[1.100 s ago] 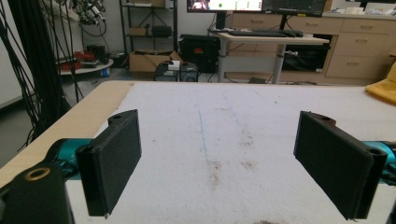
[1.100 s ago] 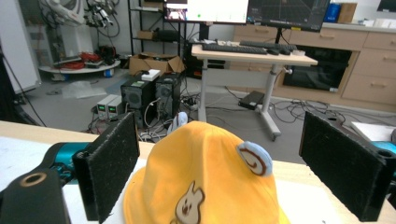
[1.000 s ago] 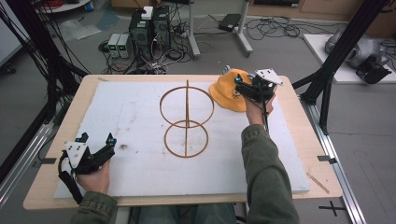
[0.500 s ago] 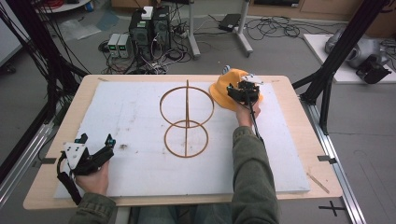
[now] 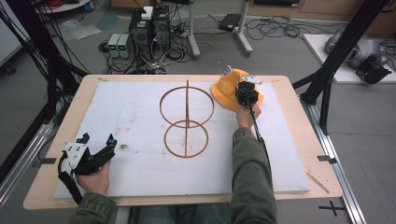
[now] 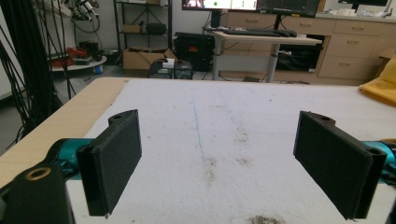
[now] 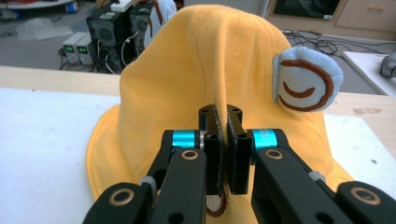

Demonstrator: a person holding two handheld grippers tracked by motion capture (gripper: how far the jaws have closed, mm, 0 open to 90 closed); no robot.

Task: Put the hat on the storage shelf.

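A wooden table (image 5: 289, 121) carries a wide white foam sheet (image 5: 135, 116) that covers most of its top. Behind the far edge, the floor holds a cluster of black equipment boxes (image 5: 150, 25) with a tangle of cables, and black frame posts (image 5: 343, 44) rise at the right.

On the sheet, near its middle, stands a thin wooden ring frame (image 5: 186, 116): two hoops joined on a straight upright rod, one hoop toward the far side and one nearer the person. It lies between the two hands, just left of the right forearm and well apart from the left hand.

At the far right of the sheet lies a yellow hat (image 5: 228, 88), with the ring frame just to its left. In the right gripper view the hat (image 7: 201, 70) rises as a pinched ridge of cloth, and a pale blue ear patch (image 7: 306, 79) with brown stitching sits on its right side.

The right gripper (image 5: 246, 93) rests on the hat; its jaws have just been closing, and in its own view the right gripper (image 7: 226, 135) pinches a fold of the yellow cloth tightly between them.

The left gripper (image 5: 100, 148) sits at the near left of the sheet, well apart from everything else. In its own view the left gripper (image 6: 217, 158) has its jaws spread wide over bare, faintly stained foam, with nothing between them.
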